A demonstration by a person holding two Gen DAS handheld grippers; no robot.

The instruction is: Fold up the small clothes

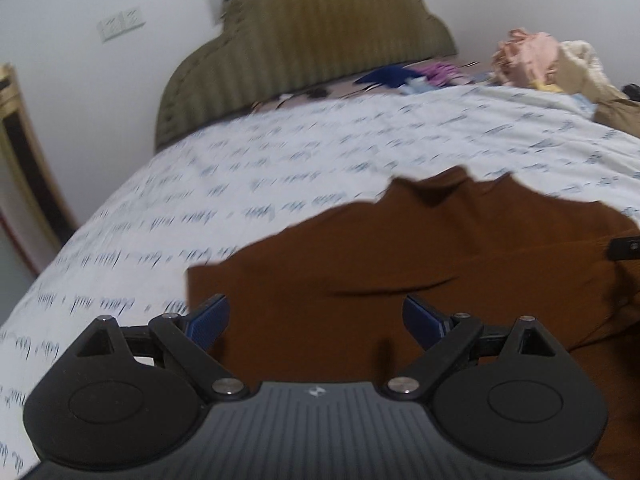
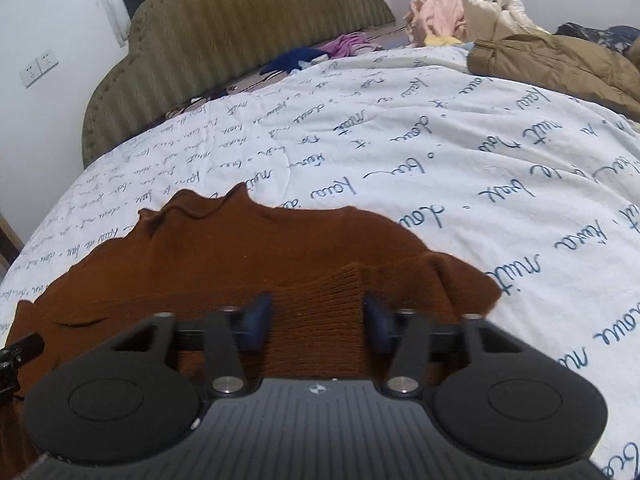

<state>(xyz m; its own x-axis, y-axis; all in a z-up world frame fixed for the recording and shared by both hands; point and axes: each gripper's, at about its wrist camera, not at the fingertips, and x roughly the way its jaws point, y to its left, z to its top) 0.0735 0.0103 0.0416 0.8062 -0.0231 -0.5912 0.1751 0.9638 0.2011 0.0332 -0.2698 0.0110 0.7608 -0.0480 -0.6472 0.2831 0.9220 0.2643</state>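
Note:
A small brown knit sweater [image 1: 400, 248] lies spread on the white bedsheet with blue script [image 1: 280, 160]. My left gripper [image 1: 316, 316] is open wide, its blue pads [image 1: 208, 318] hovering over the sweater's near left part, holding nothing. In the right wrist view the same sweater [image 2: 240, 248] shows with a ribbed cuff or hem folded toward me. My right gripper [image 2: 318, 316] is part open, and the ribbed brown fabric [image 2: 320, 300] lies between its blue pads [image 2: 258, 316]; I cannot tell if they pinch it. The tip of the other gripper shows at the left edge [image 2: 16, 352].
An olive padded headboard [image 2: 224, 40] stands at the far end of the bed. A heap of pink and cream clothes [image 2: 460, 4] and a tan jacket [image 2: 560, 64] lie at the far right. Dark blue and purple garments [image 2: 320, 52] lie near the headboard. Wall sockets [image 1: 120, 24] are at left.

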